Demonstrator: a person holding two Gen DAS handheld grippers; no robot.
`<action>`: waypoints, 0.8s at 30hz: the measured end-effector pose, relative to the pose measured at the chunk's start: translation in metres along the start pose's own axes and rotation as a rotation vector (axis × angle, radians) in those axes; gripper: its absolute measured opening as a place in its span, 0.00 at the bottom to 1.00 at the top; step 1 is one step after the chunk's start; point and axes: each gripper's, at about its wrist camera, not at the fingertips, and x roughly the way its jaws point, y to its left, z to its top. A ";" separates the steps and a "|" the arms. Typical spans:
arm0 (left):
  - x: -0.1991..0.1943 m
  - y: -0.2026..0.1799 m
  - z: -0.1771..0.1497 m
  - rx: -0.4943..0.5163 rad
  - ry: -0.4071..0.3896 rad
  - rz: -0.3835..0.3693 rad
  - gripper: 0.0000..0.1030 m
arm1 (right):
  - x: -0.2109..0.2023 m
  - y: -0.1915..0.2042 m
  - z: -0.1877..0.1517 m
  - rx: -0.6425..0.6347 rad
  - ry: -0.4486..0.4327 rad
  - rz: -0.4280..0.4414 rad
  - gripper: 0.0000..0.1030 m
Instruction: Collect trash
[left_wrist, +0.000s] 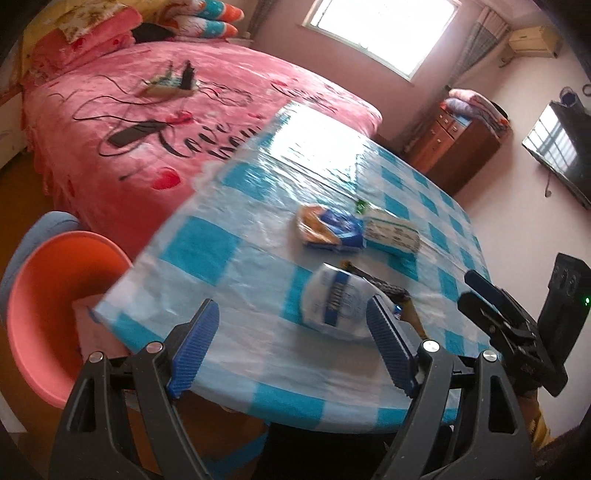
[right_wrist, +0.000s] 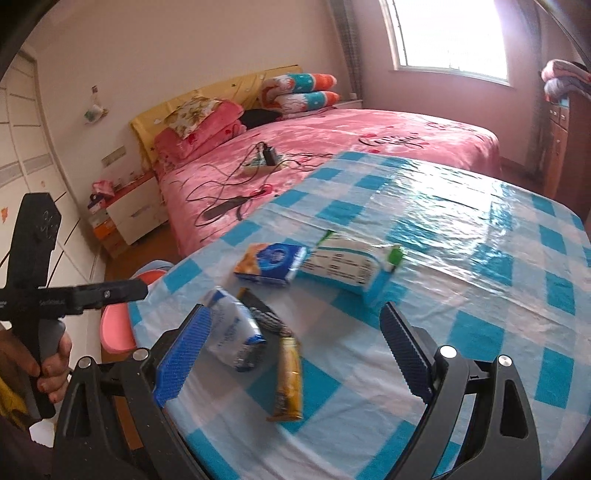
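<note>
Table (left_wrist: 207, 240) under a blue-and-white checked plastic cloth, glare from the window (left_wrist: 384, 29) across its far half. Four pieces of trash grouped on the near half.

- White and blue pouch (left_wrist: 336, 302) (right_wrist: 234, 332), nearest the left edge; dark blue band with print, too blurred to read.
- Gold wrapper (right_wrist: 290, 380), long and flat, just beside the pouch and touching its lower corner; dark lettering, illegible. Black end of it runs up behind the pouch.
- Blue and orange box (left_wrist: 330, 229) (right_wrist: 269, 264), farther in; round white emblem on the blue face, no words legible.
- White packet with green tab (left_wrist: 393, 232) (right_wrist: 351, 267), touching the box on its right; rows of small printed text on the side, unreadable.

Left gripper (left_wrist: 295, 332): tongs spread wide, nothing between them, held above the near table edge with the pouch ahead of the right finger. Right gripper (right_wrist: 295, 354): tongs likewise wide apart, empty, poised above pouch and gold wrapper. Left hand (right_wrist: 51, 365) visible on its grip in the right wrist view.

Pink basin (left_wrist: 55, 317) low beside the table's left corner, pale crumpled material inside.

Bed (left_wrist: 147, 122) behind, pink cover with black cursive script, only partly legible, possibly "Rose". Power strip (right_wrist: 264, 162) with cables on it.
</note>
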 end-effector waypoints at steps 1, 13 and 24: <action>0.003 -0.005 -0.001 0.006 0.010 -0.007 0.80 | 0.000 -0.003 -0.001 0.005 0.002 -0.004 0.89; 0.029 -0.032 -0.019 -0.032 0.143 -0.128 0.80 | -0.008 -0.029 -0.022 0.038 0.039 -0.025 0.89; 0.059 -0.034 -0.014 -0.176 0.173 -0.213 0.80 | -0.016 -0.030 -0.039 -0.019 0.049 -0.060 0.89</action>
